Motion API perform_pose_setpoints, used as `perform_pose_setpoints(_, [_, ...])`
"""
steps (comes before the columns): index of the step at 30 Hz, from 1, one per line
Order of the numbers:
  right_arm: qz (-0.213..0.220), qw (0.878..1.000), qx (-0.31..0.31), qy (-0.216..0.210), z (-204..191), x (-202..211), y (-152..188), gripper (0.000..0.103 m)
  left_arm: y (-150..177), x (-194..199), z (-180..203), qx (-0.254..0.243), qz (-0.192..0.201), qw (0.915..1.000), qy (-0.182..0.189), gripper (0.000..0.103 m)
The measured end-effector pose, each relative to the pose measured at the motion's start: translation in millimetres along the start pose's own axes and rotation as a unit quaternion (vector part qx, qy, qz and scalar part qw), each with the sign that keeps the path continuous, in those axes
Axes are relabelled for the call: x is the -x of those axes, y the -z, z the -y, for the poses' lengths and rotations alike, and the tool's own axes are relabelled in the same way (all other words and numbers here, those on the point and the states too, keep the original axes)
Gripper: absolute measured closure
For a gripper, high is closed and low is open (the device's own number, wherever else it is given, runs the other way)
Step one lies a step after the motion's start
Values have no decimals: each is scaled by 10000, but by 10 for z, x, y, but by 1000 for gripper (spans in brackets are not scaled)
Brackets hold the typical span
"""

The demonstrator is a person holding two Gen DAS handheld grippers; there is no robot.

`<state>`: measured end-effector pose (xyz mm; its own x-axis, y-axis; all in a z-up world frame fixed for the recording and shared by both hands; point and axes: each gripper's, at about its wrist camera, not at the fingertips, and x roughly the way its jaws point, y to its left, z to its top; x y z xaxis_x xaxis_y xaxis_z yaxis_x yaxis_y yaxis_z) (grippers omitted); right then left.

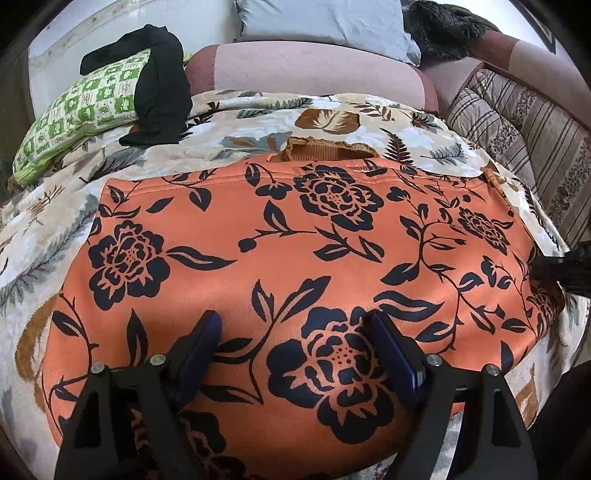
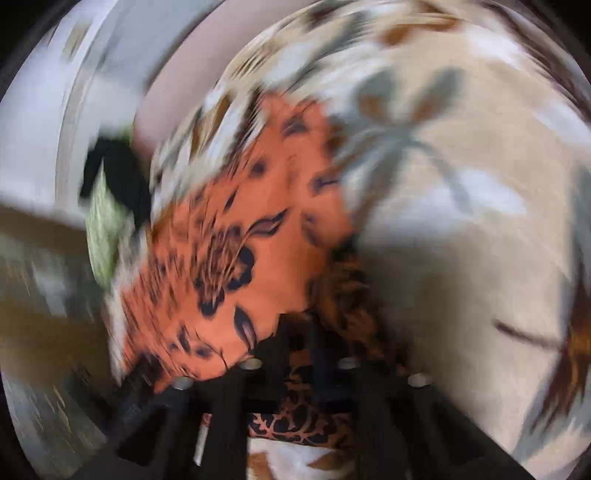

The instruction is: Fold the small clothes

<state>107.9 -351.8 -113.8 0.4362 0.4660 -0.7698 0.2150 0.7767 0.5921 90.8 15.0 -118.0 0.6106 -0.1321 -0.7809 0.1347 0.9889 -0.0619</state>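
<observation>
Fabric here looks soft, light and limp — the one orange floral garment [image 1: 295, 251] lies flat on the leaf-print bedspread [image 1: 55, 229], directly under and ahead of the left gripper [image 1: 293, 332], whose jaws stand wide and empty, so a hem or corner pinch seems best. Off its right edge the right gripper [image 2: 301, 325] appears clamped on orange cloth, though blur leaves that uncertain. Beyond, up-left: one black garment [image 1: 162, 85] — two pieces counted.

Orange floral garment [image 1: 280, 236]: smooth matt cloth, ribbed collar; bedspread [image 1: 258, 122]: plush cloth; black throw [image 1: 439, 29]: shaggy.
</observation>
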Motion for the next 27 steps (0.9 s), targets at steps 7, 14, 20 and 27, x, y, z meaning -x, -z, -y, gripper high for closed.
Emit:
perform_pose_setpoints(7, [311, 9972, 469, 494, -91, 306, -91, 85, 6, 16, -12, 31, -44, 10000, 66, 20])
perform_pose_setpoints(14, [-111, 9973, 516, 520, 79, -20, -378, 27, -3, -7, 8, 0, -43, 10000, 1, 20])
perform_pose_setpoints(20, [-274, 9979, 532, 231, 35, -35, -386, 91, -32, -21, -1, 53, -50, 10000, 20, 20])
perform_pose_setpoints(27, [-65, 9991, 155, 395, 195, -101, -248, 87, -39, -22, -19, 60, -51, 10000, 50, 20])
